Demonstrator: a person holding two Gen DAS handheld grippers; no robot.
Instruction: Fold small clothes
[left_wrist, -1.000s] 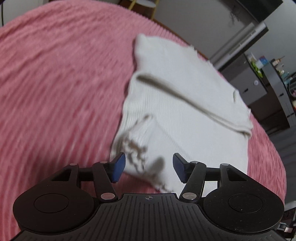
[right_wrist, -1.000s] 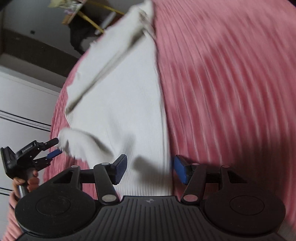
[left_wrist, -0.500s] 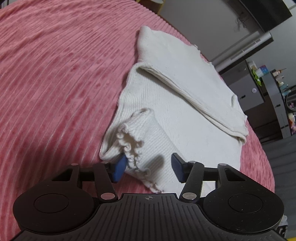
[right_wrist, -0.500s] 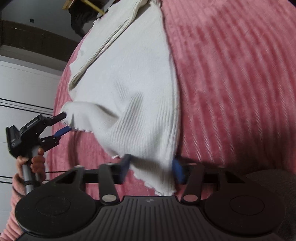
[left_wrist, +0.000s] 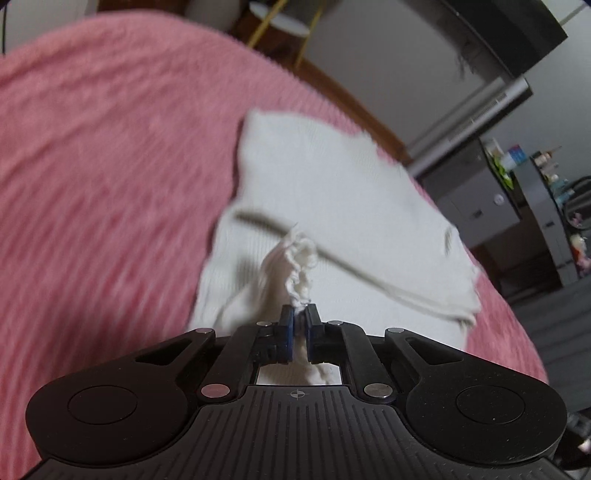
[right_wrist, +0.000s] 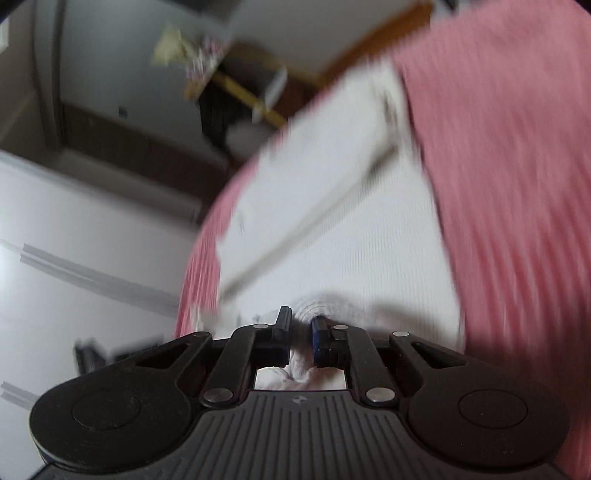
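Observation:
A small white ribbed garment (left_wrist: 332, 192) lies partly folded on a pink ribbed bedspread (left_wrist: 103, 177). My left gripper (left_wrist: 299, 317) is shut on its frilled hem corner (left_wrist: 301, 266), which bunches up above the pads and is lifted off the bed. In the right wrist view the same garment (right_wrist: 332, 229) stretches away from me. My right gripper (right_wrist: 301, 326) is shut on the other near hem corner, with cloth bunched between the pads. Both views are motion-blurred.
The bedspread (right_wrist: 517, 184) fills the right of the right wrist view. Beyond the bed's far edge are a yellow-legged stool (left_wrist: 280, 26), grey drawers (left_wrist: 476, 206), cluttered shelves (left_wrist: 546, 177) and a white wardrobe (right_wrist: 74, 258).
Both grippers went from open around the near hem to shut on its corners. They have lifted the hem off the bed, and both views have tilted up.

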